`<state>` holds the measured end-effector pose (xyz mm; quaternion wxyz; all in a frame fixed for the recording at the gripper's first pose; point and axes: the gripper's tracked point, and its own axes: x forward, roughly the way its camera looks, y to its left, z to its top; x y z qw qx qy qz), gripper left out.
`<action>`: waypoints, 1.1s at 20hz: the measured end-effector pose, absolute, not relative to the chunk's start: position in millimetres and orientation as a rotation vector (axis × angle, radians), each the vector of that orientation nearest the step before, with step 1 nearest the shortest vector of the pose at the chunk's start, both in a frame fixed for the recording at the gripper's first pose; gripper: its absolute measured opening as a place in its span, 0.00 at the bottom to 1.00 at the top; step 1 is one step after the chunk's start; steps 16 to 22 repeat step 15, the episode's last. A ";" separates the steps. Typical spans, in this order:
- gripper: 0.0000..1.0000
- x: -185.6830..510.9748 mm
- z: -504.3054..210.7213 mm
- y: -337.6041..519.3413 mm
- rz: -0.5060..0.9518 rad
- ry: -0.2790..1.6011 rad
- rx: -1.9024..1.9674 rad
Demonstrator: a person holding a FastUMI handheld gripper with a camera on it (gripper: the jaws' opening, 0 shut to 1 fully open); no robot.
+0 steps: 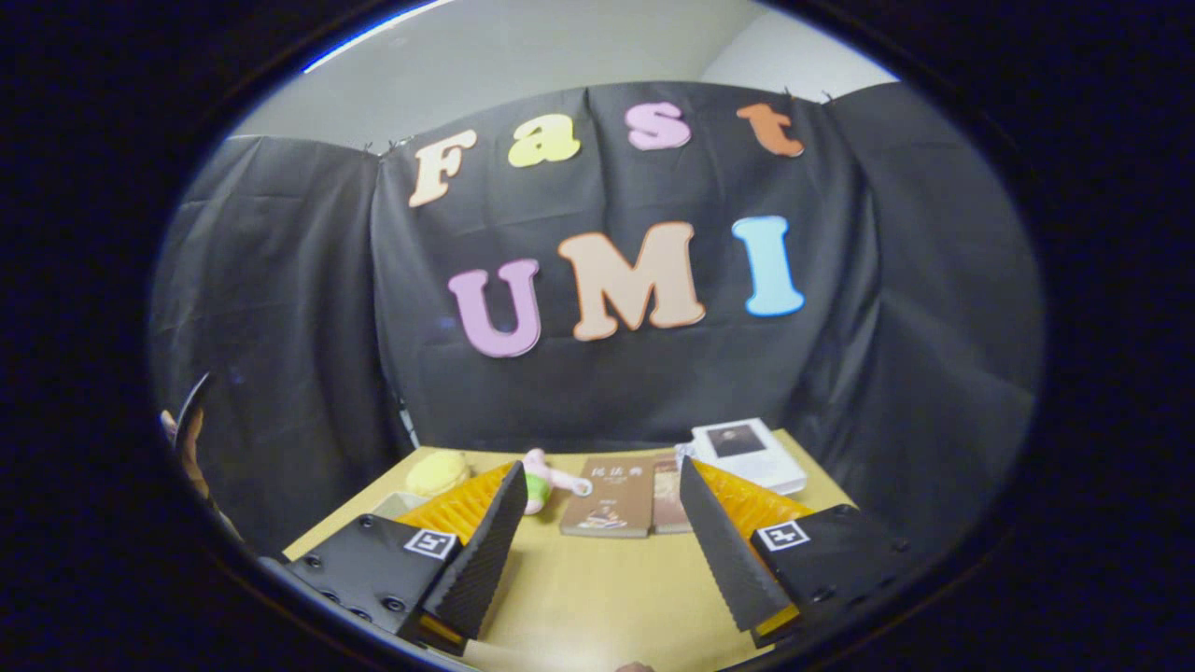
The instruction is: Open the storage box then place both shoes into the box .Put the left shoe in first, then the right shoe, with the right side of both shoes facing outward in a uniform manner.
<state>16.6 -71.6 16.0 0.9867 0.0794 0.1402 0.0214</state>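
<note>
hovering gripper (pixel 597 490) spread wide; books (pixel 624 497) just beyond fingers.

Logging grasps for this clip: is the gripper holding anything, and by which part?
Nothing is held: the gripper has its fingers apart over bare table.

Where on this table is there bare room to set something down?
The open gripper holds nothing. Bare table lies between its fingers, up to the brown book. The far edge is crowded: yellow plush, pink toy, a second book and a white box side by side.
</note>
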 end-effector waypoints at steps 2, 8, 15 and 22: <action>1.00 12.7 30.3 -97.6 -0.003 0.213 0.116; 1.00 8.1 40.0 -141.7 -0.068 0.147 0.094; 1.00 10.2 48.2 -161.5 -0.091 0.107 0.103; 1.00 10.2 48.2 -161.5 -0.091 0.107 0.103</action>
